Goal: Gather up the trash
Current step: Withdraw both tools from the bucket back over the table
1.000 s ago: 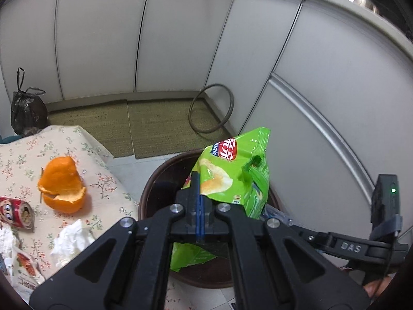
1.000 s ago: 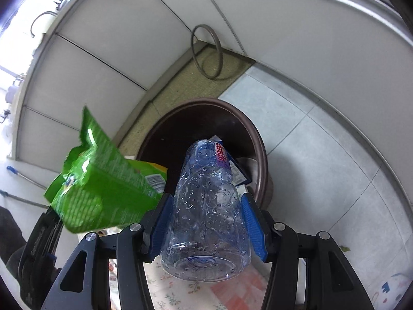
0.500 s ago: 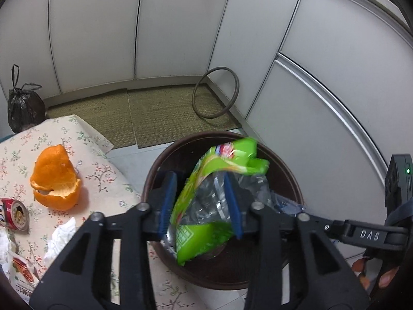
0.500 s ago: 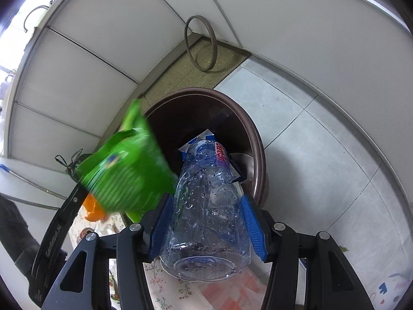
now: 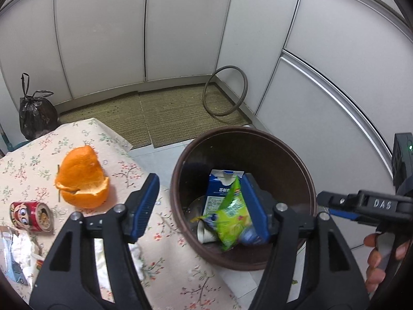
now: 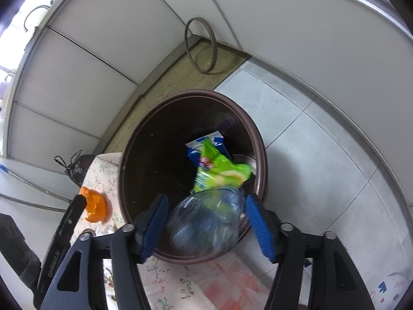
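A brown round bin (image 5: 307, 180) (image 6: 260, 139) stands on the floor beside the table. Inside it lie a green chip bag (image 5: 229, 222) (image 6: 219, 173), a blue carton (image 5: 219, 188) (image 6: 206, 142) and a paper cup (image 5: 204, 232). My left gripper (image 5: 200, 206) is open and empty over the bin's near rim. My right gripper (image 6: 206, 223) is open above the bin; a clear plastic bottle (image 6: 206, 222) is blurred between its fingers, falling free. The bottle's blue part (image 5: 249, 235) shows in the left view. An orange peel (image 5: 82, 180) and a red can (image 5: 31, 215) lie on the floral tablecloth.
Crumpled tissue and wrappers (image 5: 18, 248) lie at the table's left edge. A black trash bag (image 5: 36, 113) sits by the wall. A grey ring (image 5: 224, 90) leans in the corner on a woven mat (image 5: 160, 113). White panel walls enclose the bin.
My left gripper opened and the green chip bag dropped into the bin. My right gripper opened and the clear bottle is falling out of it.
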